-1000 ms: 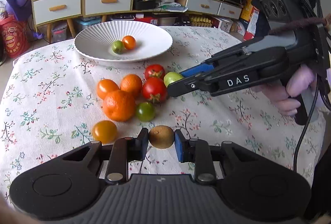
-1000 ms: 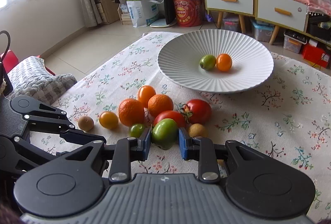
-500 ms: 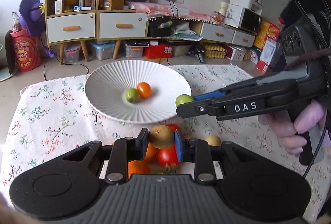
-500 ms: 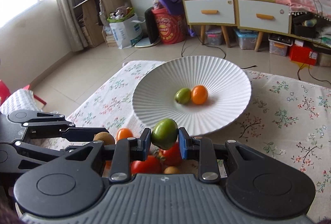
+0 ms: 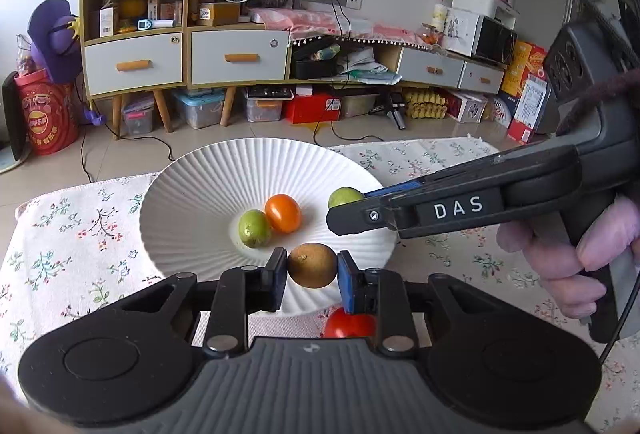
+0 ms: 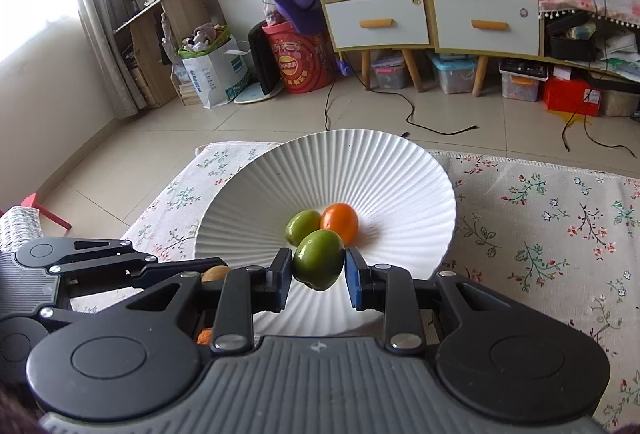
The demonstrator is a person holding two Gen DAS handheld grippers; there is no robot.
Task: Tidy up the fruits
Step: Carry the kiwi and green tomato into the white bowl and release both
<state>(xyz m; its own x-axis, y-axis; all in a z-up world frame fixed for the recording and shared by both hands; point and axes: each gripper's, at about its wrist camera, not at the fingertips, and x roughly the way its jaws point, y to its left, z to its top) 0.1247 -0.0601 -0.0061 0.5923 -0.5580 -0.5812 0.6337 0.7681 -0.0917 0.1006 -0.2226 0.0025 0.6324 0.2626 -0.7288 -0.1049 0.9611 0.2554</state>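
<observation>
- Both grippers have carried their fruit off the loose pile and are now over the near edge of the white ribbed ceramic plate [image 5: 192, 193]; a second ago they were still low at the pile on the cloth.
- Nearest in the left wrist view: the left gripper [image 5: 312, 274] is pinching a small brown fuzzy kiwi-like fruit [image 5: 312, 265] between its blue pads, hanging just over the plate's near rim. A round red tomato [image 5: 349, 325] peeks out below it, still on the floral tablecloth [image 5: 72, 234] at the plate's near edge.
- A bit further in, the right gripper [image 6: 316, 272] has a glossy green oval tomato [image 6: 319, 258] clamped between its pads, out over the plate's inner slope.
- In the middle of the plate: a smaller green fruit [image 5: 254, 228] touching an orange cherry tomato [image 5: 283, 213].
- Beyond the far edge of the table it's just floor and a yellow-framed cabinet with white drawers [image 5: 184, 53].
- What I'd worry about: the two grippers are close together over the same dish, so letting go at once could knock the tools or the fruit together. Also the plate slopes, so anything dropped from height near the rim might bounce, roll into the two in the middle, or hop back onto the cloth. And the green one looks soft, so too hard a squeeze could bruise it.
</observation>
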